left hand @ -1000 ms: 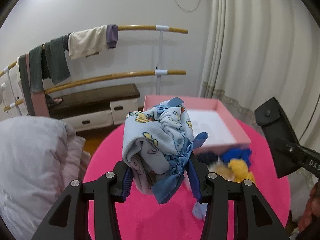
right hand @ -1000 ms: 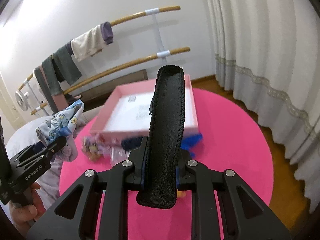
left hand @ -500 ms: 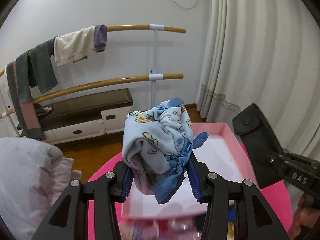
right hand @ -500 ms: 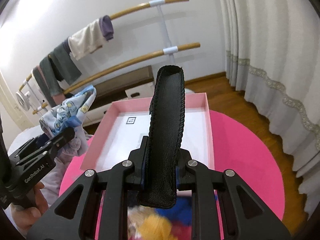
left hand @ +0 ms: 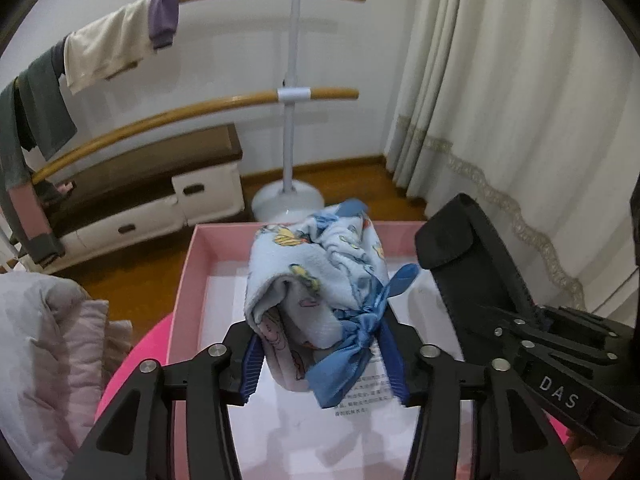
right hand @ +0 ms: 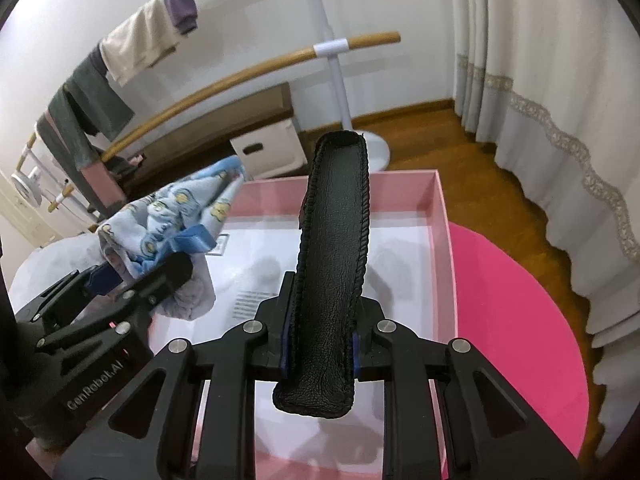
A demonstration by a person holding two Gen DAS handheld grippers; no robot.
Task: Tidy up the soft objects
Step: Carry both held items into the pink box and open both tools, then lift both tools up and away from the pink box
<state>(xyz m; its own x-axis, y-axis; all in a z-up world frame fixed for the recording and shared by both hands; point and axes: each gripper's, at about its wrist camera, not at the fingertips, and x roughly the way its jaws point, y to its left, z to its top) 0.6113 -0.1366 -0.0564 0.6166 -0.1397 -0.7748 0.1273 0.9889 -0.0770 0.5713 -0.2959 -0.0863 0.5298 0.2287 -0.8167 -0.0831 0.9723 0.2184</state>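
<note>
On the left, the left gripper [left hand: 324, 354] hangs over the open pink box [left hand: 188, 280], which sits on the round pink table [right hand: 516, 320]. Between its blue-padded jaws sits the rolled cloth bundle [left hand: 316, 276], pale blue with cartoon prints and tied with a blue ribbon. The jaws are opening; the right pad lies against the ribbon knot, while the left pad meets the bundle's lower pink edge, so the bundle is still caught between them with most of its bulk rising forward above the fingertips. Below it shows the box's white lining with a printed sheet.

To the right, the right gripper [right hand: 318, 354] also hovers above the box, its jaws drawn close and clamped on the black leather pouch [right hand: 332, 264]. The pouch stands upright between the pads, its lower end hanging a little beneath them and its long body reaching up past the fingertips. In the left wrist view the same pouch [left hand: 472, 256] tilts just beside the bundle, apart from it.
</note>
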